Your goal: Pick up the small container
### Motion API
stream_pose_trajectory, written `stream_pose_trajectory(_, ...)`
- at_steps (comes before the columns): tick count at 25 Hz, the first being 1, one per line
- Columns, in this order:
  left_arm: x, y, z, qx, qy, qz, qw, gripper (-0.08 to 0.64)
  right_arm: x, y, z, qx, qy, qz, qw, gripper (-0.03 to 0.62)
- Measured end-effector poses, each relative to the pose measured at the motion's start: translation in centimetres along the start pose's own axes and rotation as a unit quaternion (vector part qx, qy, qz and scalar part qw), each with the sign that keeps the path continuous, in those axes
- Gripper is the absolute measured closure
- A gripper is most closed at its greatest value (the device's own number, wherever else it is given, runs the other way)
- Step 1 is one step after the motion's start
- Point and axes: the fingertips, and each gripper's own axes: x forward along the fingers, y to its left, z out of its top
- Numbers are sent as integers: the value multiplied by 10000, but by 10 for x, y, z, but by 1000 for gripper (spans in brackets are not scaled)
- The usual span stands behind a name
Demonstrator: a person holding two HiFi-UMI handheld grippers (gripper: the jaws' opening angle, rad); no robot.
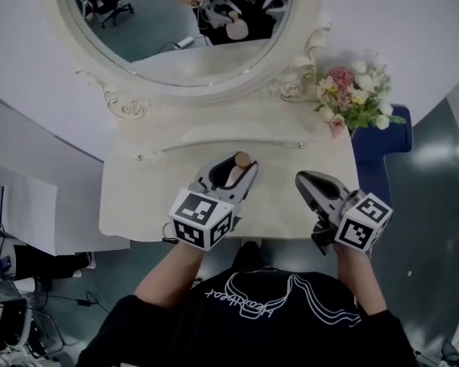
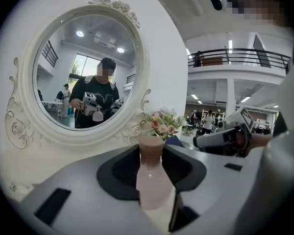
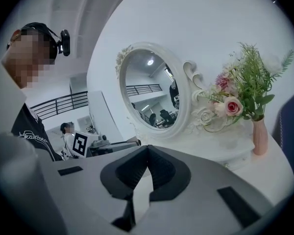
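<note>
Only catching the brown cap and a sliver of pink body of the small container from the head view, with the rest buried between the jaws of the left gripper, and its foot partly covered by a jaw in the left gripper view too. Losing the top of the oval mirror past the upper edge of the head view, with the pink vase tucked out of sight there beneath the flower bouquet. Far too small to make out, those figures in the hall behind in the left gripper view.
</note>
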Motion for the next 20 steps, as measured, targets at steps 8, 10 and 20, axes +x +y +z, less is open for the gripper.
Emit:
stream_pose_trajectory(8, -34, -37, -11, -76, 71, -24, 9999, 414, -16, 32, -6, -258, 55, 191, 9995, 584)
stream_pose_trajectory(10, -41, -45, -11, -100, 53, -25, 9999, 414, -21, 39, -9, -327, 67, 212, 9992, 584)
stream_pose_trajectory(20, -56, -66, -9, -149, 24, -96, 9998, 414, -36, 55, -13, -548, 26, 233, 9982, 584)
